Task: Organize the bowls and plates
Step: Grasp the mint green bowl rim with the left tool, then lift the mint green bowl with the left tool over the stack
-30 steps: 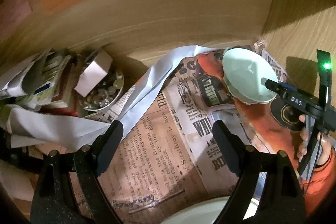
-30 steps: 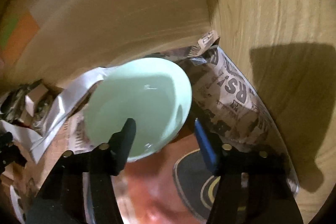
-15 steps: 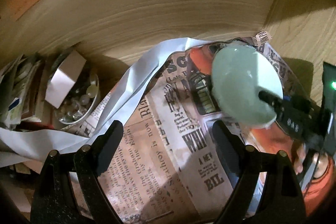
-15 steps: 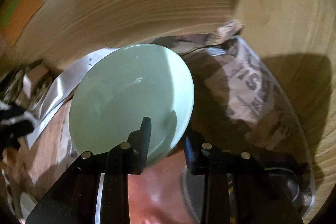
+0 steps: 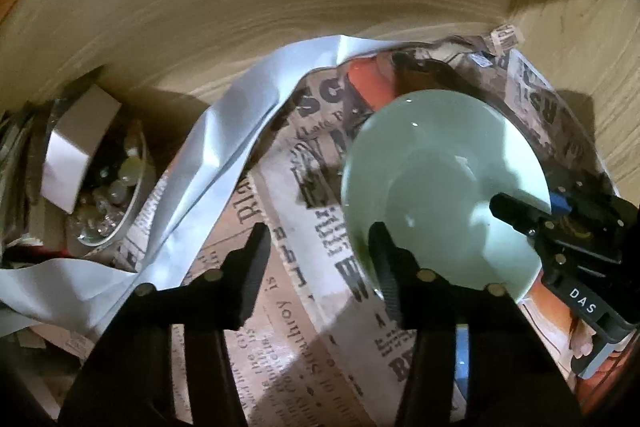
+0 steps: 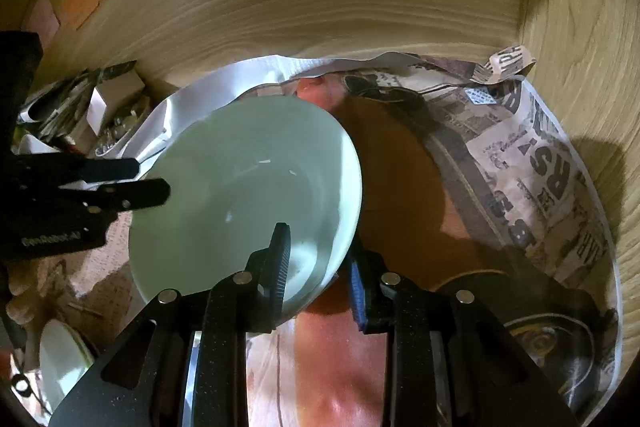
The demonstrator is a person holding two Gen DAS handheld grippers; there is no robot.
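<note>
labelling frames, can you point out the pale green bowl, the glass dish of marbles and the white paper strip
pale green bowl (image 6: 240, 195): right wrist view, inner wall
glass dish of marbles (image 5: 108, 195): left wrist view, marbles inside
white paper strip (image 5: 224, 147): left wrist view, mid-fold

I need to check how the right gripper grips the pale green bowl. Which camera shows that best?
The right wrist view: the right gripper straddles the pale green bowl rim, one finger inside, one outside. The left wrist view shows the bowl and only that gripper's side at the rim.
</note>
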